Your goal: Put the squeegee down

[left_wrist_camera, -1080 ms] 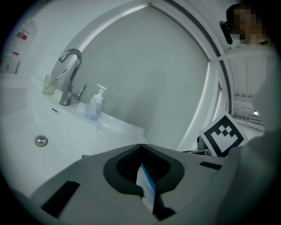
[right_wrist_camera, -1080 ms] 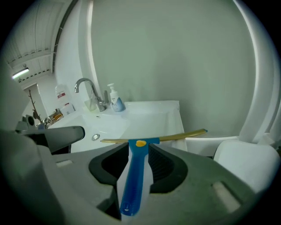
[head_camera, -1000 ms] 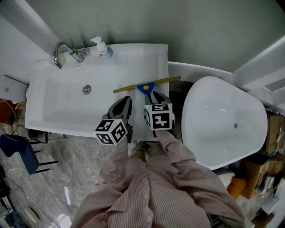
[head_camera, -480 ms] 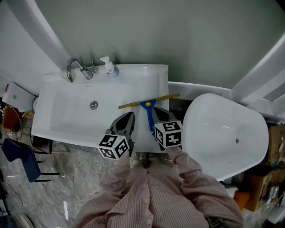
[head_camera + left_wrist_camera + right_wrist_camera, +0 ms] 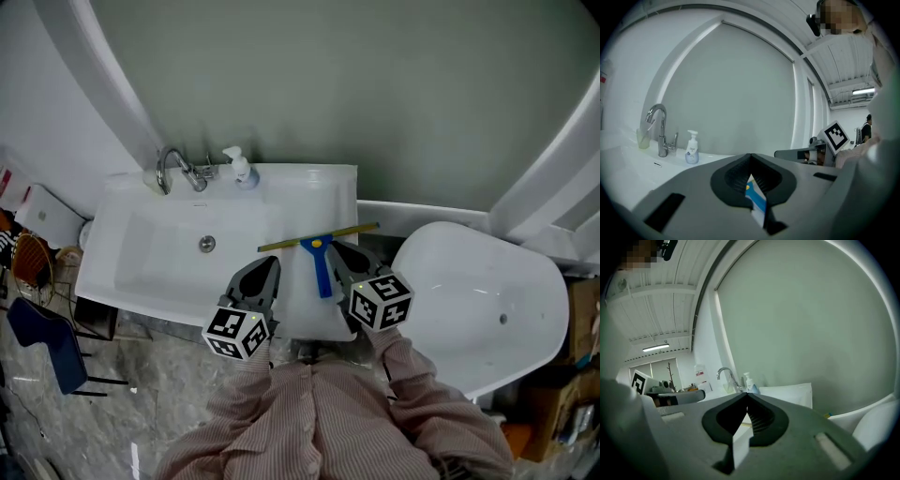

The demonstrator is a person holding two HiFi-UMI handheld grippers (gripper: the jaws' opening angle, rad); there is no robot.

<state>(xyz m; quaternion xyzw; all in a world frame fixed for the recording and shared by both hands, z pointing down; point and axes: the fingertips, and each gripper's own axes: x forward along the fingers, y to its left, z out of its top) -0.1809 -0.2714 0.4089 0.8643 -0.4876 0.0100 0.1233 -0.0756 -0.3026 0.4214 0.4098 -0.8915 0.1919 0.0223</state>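
- Squeegee [image 5: 322, 265] lies flat on the white sink counter [image 5: 323, 192], right of the basin. Its blue handle points toward me and the long blade runs across the far end. I judge it already set down.
- My right gripper [image 5: 339, 249] is just beside the handle, jaws pressed together on nothing.
- My left gripper [image 5: 269, 266] is on the handle's other side, jaws also pressed together and empty. A bit of blue shows through the gap behind its tips.
- It looks light and stiff, with a softer blade edge, and the smooth plastic could slip.
- For a regrip I'd pinch the handle mid-length, never the blade.
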